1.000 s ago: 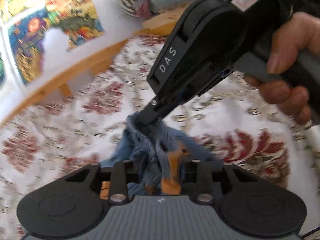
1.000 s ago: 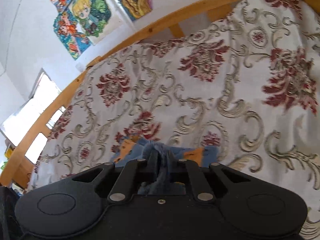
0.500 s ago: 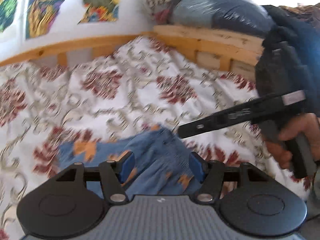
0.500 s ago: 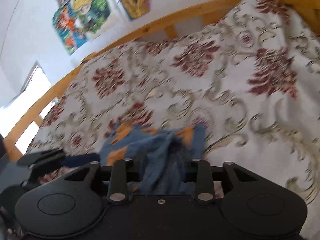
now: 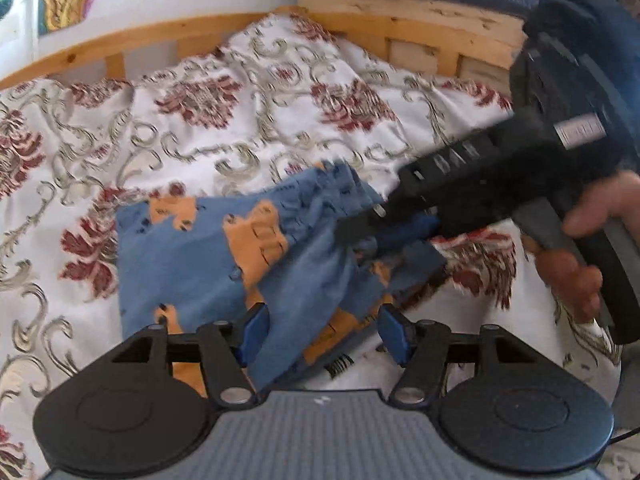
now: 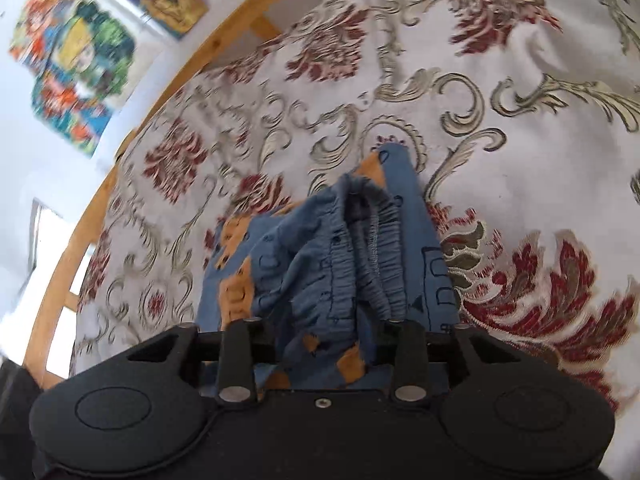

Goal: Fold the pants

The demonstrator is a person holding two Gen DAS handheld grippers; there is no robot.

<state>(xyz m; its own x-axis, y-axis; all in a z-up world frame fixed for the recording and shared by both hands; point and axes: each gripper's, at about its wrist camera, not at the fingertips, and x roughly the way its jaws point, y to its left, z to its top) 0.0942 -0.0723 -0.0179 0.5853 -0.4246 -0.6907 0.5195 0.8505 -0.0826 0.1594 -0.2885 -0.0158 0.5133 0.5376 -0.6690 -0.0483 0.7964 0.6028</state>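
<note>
I am working over a bedspread [image 5: 248,128], white with red floral and grey scroll motifs, bounded by a wooden bed frame [image 5: 416,28] along its far edge. The pants [image 5: 188,264], small, blue with orange patches, are lying on the bedspread directly in front of both tools, partly flattened on my left and bunched toward my right.

The left gripper [image 5: 322,330] is sitting low over the near edge of the pants. Its jaws are standing apart, blue pads visible on either side of a fold of cloth that is passing between them without being pinched.

The right gripper [image 5: 356,228] is reaching in across the left wrist view, held by a hand [image 5: 584,240]. In the right wrist view its fingers are standing wide of the gathered elastic waistband [image 6: 372,248], which is running up the middle between them. I cannot tell whether the tips are clamping any cloth, as blur and the garment are hiding them.

Hazards, in order of consequence:

1. With neither tool visibly gripping, any lift is likely taking up nothing, or a single layer only, pulling the fold apart.
2. The ridged waistband is thick and springy; a closure on it is liable to slip.
3. The two tools are operating close together; a closing or sweeping motion risks collision.
4. The soft bedspread may be caught along with the pants.
</note>
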